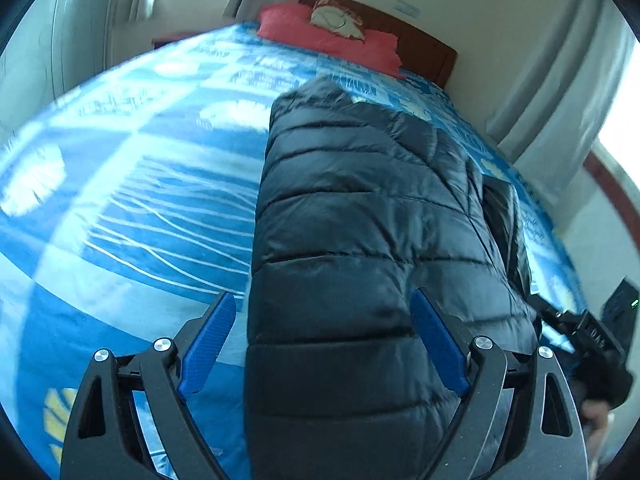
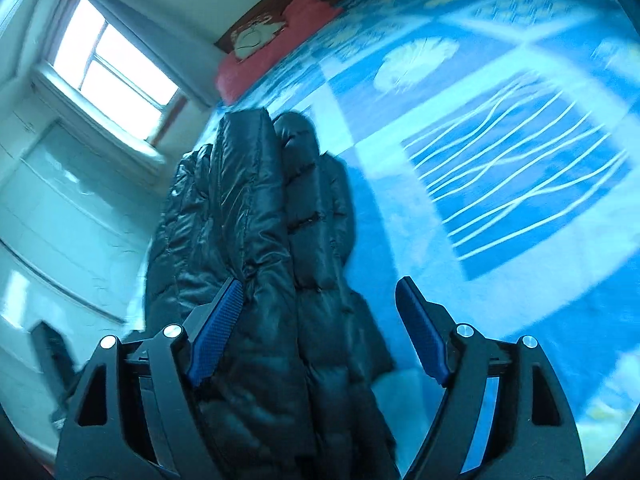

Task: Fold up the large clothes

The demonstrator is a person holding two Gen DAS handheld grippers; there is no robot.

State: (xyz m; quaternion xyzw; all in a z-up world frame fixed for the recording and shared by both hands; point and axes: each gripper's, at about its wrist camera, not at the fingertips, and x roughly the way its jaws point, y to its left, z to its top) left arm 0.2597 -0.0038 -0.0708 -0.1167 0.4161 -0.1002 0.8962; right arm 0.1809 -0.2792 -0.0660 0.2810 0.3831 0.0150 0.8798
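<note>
A black quilted puffer jacket (image 1: 360, 220) lies lengthwise on a bed with a blue patterned cover (image 1: 140, 184), folded into a long narrow strip. My left gripper (image 1: 320, 340) is open, its blue pads either side of the jacket's near end. In the right wrist view the jacket (image 2: 256, 208) runs away from me, its layers stacked. My right gripper (image 2: 320, 328) is open over the jacket's near end, the left pad (image 2: 218, 328) against the fabric. The right gripper also shows at the right edge of the left wrist view (image 1: 588, 344).
A red pillow (image 1: 332, 38) with a pale cushion on it (image 1: 336, 20) lies at the wooden headboard (image 1: 424, 50). Curtains (image 1: 560, 92) hang right of the bed. A window (image 2: 108, 68) and white cabinets (image 2: 60, 208) stand beside the bed. The bed cover (image 2: 500, 168) spreads wide beside the jacket.
</note>
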